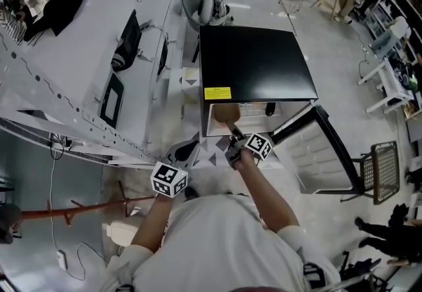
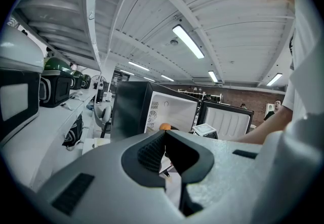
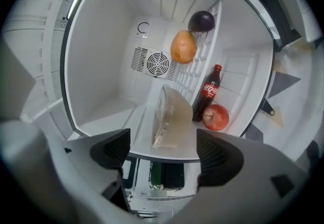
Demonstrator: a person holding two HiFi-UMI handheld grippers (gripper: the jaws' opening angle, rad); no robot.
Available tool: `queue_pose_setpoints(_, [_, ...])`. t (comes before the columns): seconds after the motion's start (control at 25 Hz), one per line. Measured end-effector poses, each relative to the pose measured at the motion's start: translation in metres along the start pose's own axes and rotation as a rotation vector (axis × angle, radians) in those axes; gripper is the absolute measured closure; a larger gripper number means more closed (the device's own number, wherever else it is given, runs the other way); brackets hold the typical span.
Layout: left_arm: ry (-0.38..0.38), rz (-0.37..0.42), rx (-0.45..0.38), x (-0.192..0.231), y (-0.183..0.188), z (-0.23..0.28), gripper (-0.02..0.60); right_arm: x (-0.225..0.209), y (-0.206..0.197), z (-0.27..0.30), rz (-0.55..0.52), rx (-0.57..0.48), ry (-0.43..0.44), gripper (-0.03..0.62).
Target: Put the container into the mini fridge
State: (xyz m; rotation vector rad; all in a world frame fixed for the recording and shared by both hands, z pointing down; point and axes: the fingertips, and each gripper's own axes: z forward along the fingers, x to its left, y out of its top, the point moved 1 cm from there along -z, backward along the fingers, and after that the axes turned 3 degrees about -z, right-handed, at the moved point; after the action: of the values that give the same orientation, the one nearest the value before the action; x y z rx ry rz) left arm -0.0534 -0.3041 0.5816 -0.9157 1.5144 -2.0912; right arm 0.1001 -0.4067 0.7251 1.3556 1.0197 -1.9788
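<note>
person [image 1: 217, 244]: stands facing a black mini fridge [image 1: 254, 63]. White desks [image 1: 86, 53] run along their left.
fridge door [image 1: 328, 152]: swung wide open to the person's right, white inner side showing.
right gripper [image 3: 163, 153]: at the fridge mouth, pointing in. Pads spread wide, nothing pinched, neither pad on anything.
container [image 3: 169, 119]: clear plastic with a brownish look. It's inside the fridge on the white shelf [image 3: 139, 132], near the front edge. It sits in line with the gap between the right gripper's pads but ahead of them, clear of both.
left gripper [image 2: 164, 134]: held back at the person's left side, well apart from the fridge, aimed roughly toward its open front. Pads pressed together, nothing between them.
wire rack [image 3: 200, 63]: runs from the back wall toward the front. The right gripper view looks tilted, so can't tell true level from it.
orange fruit [image 3: 183, 46]: against one side of the wire rack, near the back.
dark purple fruit [image 3: 201, 21]: same side of the rack, further back, just beside the orange one.
cola bottle [image 3: 208, 91]: on the other side of the rack, just beside the container. Can't tell if they touch.
red apple [image 3: 216, 117]: just beside the bottle's base, near the fridge's front edge.
fan grille [image 3: 157, 62]: round, on the back wall.
floor [image 1: 214, 152]: pale, with grey triangle marks right in front of the fridge.
</note>
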Motion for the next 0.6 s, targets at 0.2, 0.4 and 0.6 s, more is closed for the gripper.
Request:
queue_pose_setpoints(0.2, [-0.004, 0.001, 0.009, -0.010, -0.004, 0.003, 0.577, 0.018, 0.001, -0.011, -0.122, 0.028, 0.011, 0.198])
queue_pose_setpoints(0.4, [0.002, 0.000, 0.012, -0.021, -0.006, 0.004, 0.577, 0.036, 0.000, -0.017, -0.325, 0.078, 0.011, 0.200])
queue_pose_setpoints(0.6, [0.017, -0.002, 0.017, -0.029, -0.010, 0.003, 0.577, 0.047, -0.002, -0.024, -0.584, 0.127, -0.007, 0.200])
